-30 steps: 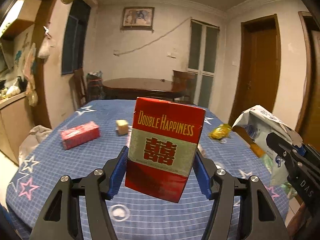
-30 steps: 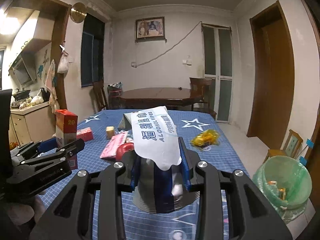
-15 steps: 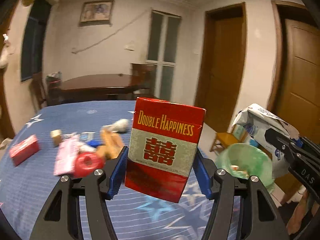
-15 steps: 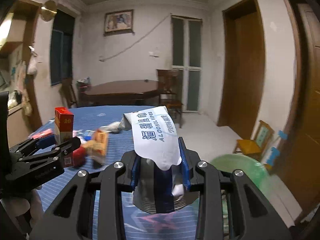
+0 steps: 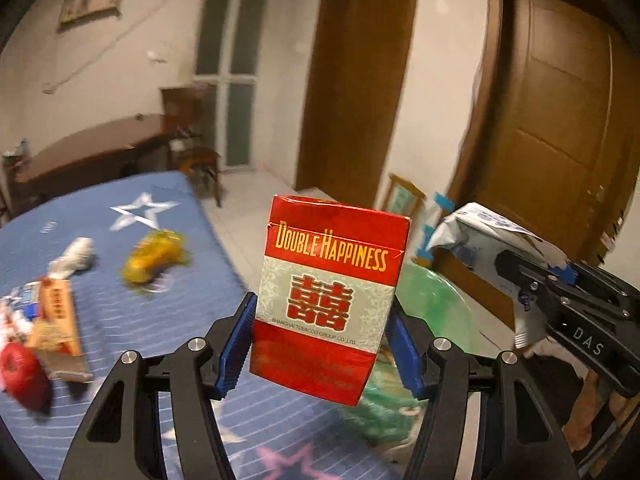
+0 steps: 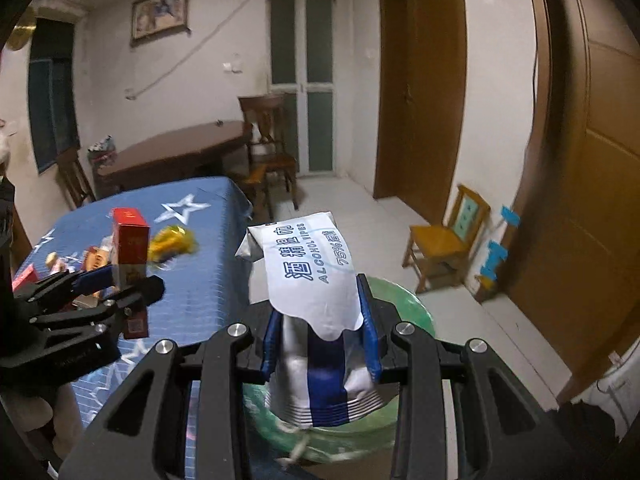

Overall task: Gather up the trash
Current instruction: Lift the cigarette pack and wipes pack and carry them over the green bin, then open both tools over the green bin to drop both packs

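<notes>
Red and white, the cigarette pack stands nearly upright in the middle of the left wrist view, pinched on both sides by the blue pads of the left gripper — closed tight on it. Behind its lower right edge sits the green-lined trash bin, just off the edge of the blue star-patterned table. At the left of that frame, a yellow wrapper, a crumpled tissue and an orange packet lie on the cloth.

In the right wrist view, the right gripper is clamped on a white and blue alcohol wipes packet at centre frame — held above the bin, whose green rim shows behind and below it.
</notes>
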### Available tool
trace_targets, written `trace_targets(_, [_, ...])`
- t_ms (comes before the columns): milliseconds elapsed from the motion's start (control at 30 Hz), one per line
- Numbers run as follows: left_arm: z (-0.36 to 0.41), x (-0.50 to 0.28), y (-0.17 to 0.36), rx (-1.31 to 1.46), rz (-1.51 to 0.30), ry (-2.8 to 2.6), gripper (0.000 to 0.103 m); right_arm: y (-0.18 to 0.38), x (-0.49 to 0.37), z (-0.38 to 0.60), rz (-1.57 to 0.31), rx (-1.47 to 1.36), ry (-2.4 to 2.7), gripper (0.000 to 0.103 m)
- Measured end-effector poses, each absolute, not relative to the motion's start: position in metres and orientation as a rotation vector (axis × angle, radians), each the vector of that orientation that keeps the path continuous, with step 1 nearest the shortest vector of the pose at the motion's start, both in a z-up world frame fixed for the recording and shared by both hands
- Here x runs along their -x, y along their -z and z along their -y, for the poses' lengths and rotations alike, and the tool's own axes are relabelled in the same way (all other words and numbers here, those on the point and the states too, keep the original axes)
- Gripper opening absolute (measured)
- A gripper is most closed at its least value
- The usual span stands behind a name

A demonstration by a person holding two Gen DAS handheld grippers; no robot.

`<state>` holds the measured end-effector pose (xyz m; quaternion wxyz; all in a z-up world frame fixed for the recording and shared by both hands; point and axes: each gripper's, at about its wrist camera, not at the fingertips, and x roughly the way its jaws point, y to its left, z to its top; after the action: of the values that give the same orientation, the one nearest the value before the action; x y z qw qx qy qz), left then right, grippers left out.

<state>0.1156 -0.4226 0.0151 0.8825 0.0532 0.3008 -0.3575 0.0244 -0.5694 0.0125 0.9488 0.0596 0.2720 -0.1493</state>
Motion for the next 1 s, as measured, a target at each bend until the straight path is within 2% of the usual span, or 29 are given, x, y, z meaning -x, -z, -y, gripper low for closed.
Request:
trace_targets(200, [0.490, -0.142, 0.025, -0.170, -0.750, 0.816, 0.063, 0.016, -0.029, 0.611, -0.638, -0.176, 0.331, 0.032])
trace_targets(567, [0.537, -0.174, 0.088, -0.220, -0.879, 0.825, 0.063, 0.058, -0.038, 0.650, -0.730, -0.236, 0.340, 0.032])
trace_targets(1000, [0.544, -0.178, 0.099, -0.225, -0.888, 0.826, 0.063, 0.064, -0.045, 0.668, -0.737, -0.240, 0.327, 0.032])
